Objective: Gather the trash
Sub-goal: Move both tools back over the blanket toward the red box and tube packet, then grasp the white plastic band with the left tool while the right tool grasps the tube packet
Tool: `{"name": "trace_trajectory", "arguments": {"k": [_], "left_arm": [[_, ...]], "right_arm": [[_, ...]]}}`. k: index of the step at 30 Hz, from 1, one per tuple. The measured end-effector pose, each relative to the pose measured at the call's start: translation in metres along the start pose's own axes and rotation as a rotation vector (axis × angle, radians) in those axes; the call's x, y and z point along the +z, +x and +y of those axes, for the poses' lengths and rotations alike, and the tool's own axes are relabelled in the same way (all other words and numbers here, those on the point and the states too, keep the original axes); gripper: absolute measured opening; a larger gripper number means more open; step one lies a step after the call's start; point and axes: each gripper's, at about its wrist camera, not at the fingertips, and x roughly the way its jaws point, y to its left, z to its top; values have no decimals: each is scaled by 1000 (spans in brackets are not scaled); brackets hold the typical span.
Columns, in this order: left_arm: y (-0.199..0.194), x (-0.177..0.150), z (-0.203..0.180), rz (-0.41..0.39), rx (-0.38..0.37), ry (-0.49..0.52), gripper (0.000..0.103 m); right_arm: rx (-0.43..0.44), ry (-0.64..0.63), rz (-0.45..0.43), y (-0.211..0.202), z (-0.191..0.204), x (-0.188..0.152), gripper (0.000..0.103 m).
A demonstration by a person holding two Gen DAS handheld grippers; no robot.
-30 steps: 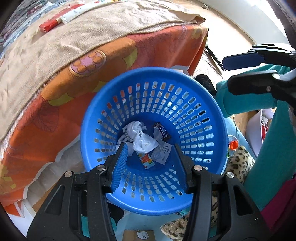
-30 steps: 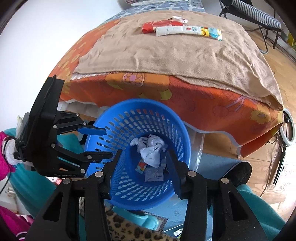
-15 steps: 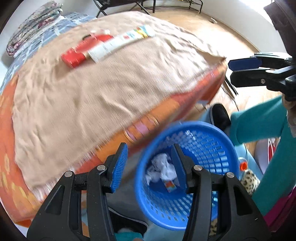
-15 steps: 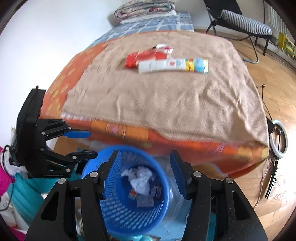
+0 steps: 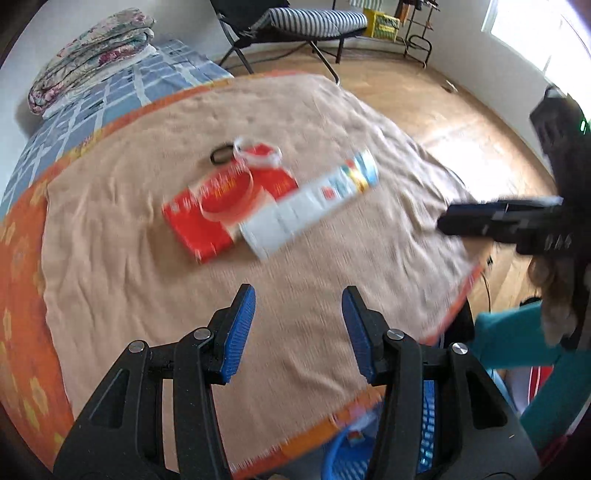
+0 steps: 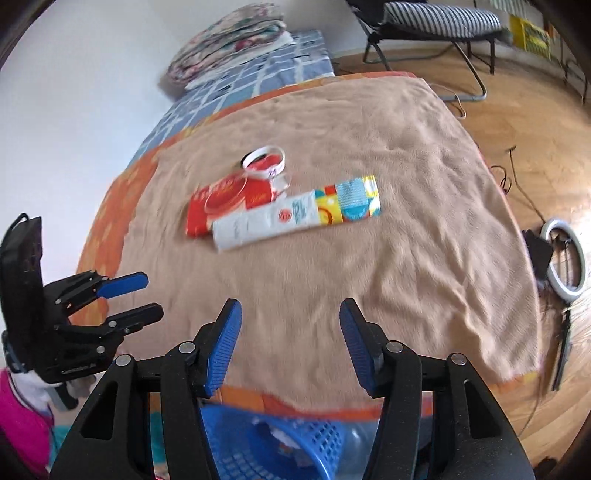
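On the tan blanket (image 6: pixel 388 229) lie a red packet (image 6: pixel 207 210) (image 5: pixel 195 221), a long white and colourful wrapper (image 6: pixel 295 218) (image 5: pixel 306 206), a clear round lid (image 6: pixel 225 194) and a white ring (image 6: pixel 264 157). Both grippers hang open and empty above the blanket's near part: the left gripper (image 5: pixel 299 325) and the right gripper (image 6: pixel 291 339). Each also shows in the other's view, the right gripper (image 5: pixel 498 218) at the right, the left gripper (image 6: pixel 129 299) at the left. The blue basket (image 6: pixel 280 443) (image 5: pixel 351 458) with trash sits below the bed's edge.
The bed has an orange flowered sheet (image 6: pixel 110 206) and a blue checked cover with folded quilts (image 6: pixel 229 40) at its far end. A striped folding chair (image 6: pixel 439 22) stands on the wood floor, and a ring light (image 6: pixel 565 258) and cables lie to the right. A black hair tie (image 5: pixel 221 153) lies near the ring.
Both grippers rose from above the basket and swung up over the bed. The basket has dropped to the bottom edge of both views, and the trash on the blanket came closer.
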Motion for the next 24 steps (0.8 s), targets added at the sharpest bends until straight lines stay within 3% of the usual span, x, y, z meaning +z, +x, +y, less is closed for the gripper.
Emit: {"name": "trace_trajectory", "arguments": {"k": [11,18,24], "left_arm": [[39,74,33,-14,-15,-60,50],[78,106,62,-16,-60,-189,50],[110,123,71,13,-36,-217,49]], "right_arm": [[64,194,30,73,-24,37,54],[120,331,17,95,-45,47,54],[101,407,-18,102,-51,63,54]]}}
